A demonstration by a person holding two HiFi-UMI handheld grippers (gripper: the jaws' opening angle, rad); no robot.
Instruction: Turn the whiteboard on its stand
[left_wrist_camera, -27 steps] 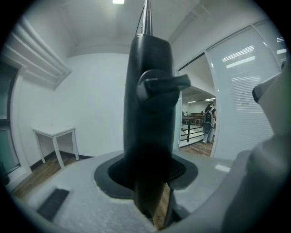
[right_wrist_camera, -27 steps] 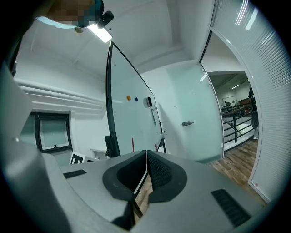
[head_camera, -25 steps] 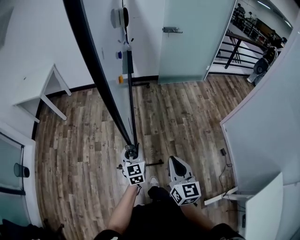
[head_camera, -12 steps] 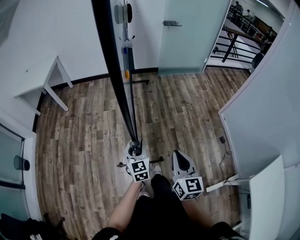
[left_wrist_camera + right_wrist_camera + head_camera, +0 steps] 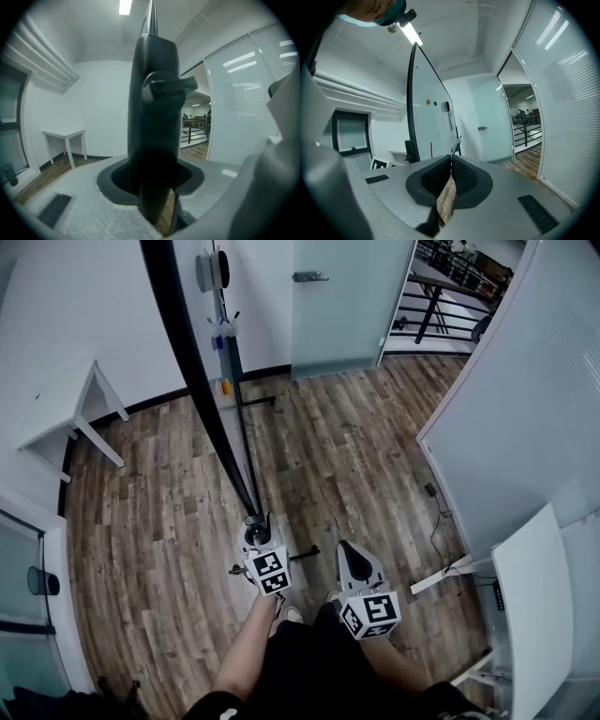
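The tall black-framed whiteboard [image 5: 195,352], edge-on from upper left to centre, is judged heavy and stiff; its frame end, clamped in the left hand-held gripper [image 5: 255,538], is judged the soundest hold. The right hand-held gripper [image 5: 352,563] is closed on nothing.

Cut off by the head view's upper edge: the top of the whiteboard [image 5: 192,371], seen edge-on. Too small to identify: the coloured items [image 5: 217,332] stuck to the whiteboard's face. Blurred and dark in the left gripper view: the whiteboard's frame post [image 5: 153,117], hiding the room behind it. Far right of the whiteboard, too tiny to make out: people [image 5: 521,112]. Clipped at the head view's lower edge, right of the whiteboard: a white tabletop [image 5: 525,615].
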